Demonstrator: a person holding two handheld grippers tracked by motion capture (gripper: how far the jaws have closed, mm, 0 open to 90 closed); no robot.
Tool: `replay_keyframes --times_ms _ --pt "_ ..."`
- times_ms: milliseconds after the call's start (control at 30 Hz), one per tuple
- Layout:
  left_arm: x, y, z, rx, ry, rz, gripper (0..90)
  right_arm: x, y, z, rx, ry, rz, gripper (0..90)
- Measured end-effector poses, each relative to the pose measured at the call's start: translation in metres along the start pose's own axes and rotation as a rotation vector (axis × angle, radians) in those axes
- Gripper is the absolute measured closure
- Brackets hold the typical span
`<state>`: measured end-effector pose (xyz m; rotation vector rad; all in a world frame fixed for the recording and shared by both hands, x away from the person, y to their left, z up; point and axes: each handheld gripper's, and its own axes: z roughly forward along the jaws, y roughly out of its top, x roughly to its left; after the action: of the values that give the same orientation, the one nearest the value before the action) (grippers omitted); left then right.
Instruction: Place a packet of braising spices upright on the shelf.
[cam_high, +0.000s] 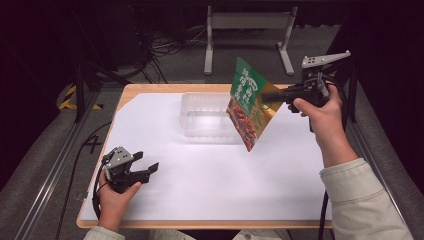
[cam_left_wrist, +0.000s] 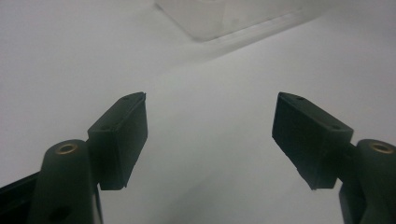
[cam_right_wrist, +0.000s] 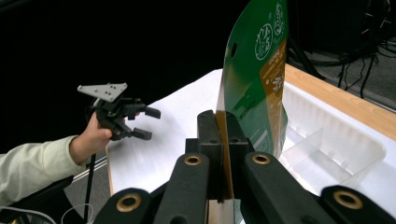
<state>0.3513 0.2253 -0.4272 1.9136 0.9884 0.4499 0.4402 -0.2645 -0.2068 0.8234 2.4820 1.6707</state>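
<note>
Currently the snack pouch (cam_high: 246, 102), green at the top with a red food picture lower down, hangs in the air over the right end of the clear plastic bin (cam_high: 207, 116). It is tilted, with its lower corner just beyond the bin's near right rim in the high view. The right gripper (cam_high: 270, 96) holds it by one edge: in the right gripper view the two black jaws are pressed together on the pouch edge (cam_right_wrist: 224, 154), the rest of the pouch rising above them.

The bin sits on the white sheet (cam_high: 210, 175) covering the wooden table (cam_high: 150, 88); it looks empty, with a divider wall visible inside (cam_right_wrist: 308, 147).

The left gripper (cam_high: 148, 167) rests low at the near left of the sheet, well apart from pouch and bin. Its jaws stand wide apart with nothing between them, bare sheet between the pads (cam_left_wrist: 123, 140).

Risks, as judged:
- Grip is on a thin edge only; the pouch could pivot or slip out if swung.
- The low corner could catch the bin rim on the way down and nudge the light bin, which the left gripper is not steadying.
- Released from this tilt, the pouch might land half over the rim or across the divider.

Count: one pouch, one bin, two grippers, one sheet.
</note>
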Motion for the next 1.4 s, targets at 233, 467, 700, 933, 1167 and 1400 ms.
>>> replay_keyframes --times_ms 233,467,700,933,1167,1400 --pt "0.0 0.001 0.002 0.001 -0.008 0.001 27.3 -0.007 0.015 0.011 -0.003 -0.009 0.003 90.0" --pt "0.001 0.002 0.003 -0.002 -0.015 0.006 27.2 -0.013 0.028 0.025 -0.011 -0.025 0.011 90.0" --pt "0.001 0.002 0.004 -0.005 -0.021 0.007 27.2 -0.019 0.036 0.041 -0.03 -0.033 0.012 90.0" --pt "0.0 0.001 0.004 0.0 -0.023 0.012 27.1 -0.026 0.039 0.053 -0.059 -0.047 0.014 90.0" --pt "-0.001 0.001 0.004 -0.003 -0.024 0.011 26.9 -0.032 0.042 0.064 -0.098 -0.032 0.023 90.0" --pt "-0.001 0.001 0.003 -0.001 -0.029 0.007 26.6 -0.038 0.043 0.075 -0.136 -0.021 0.026 90.0"
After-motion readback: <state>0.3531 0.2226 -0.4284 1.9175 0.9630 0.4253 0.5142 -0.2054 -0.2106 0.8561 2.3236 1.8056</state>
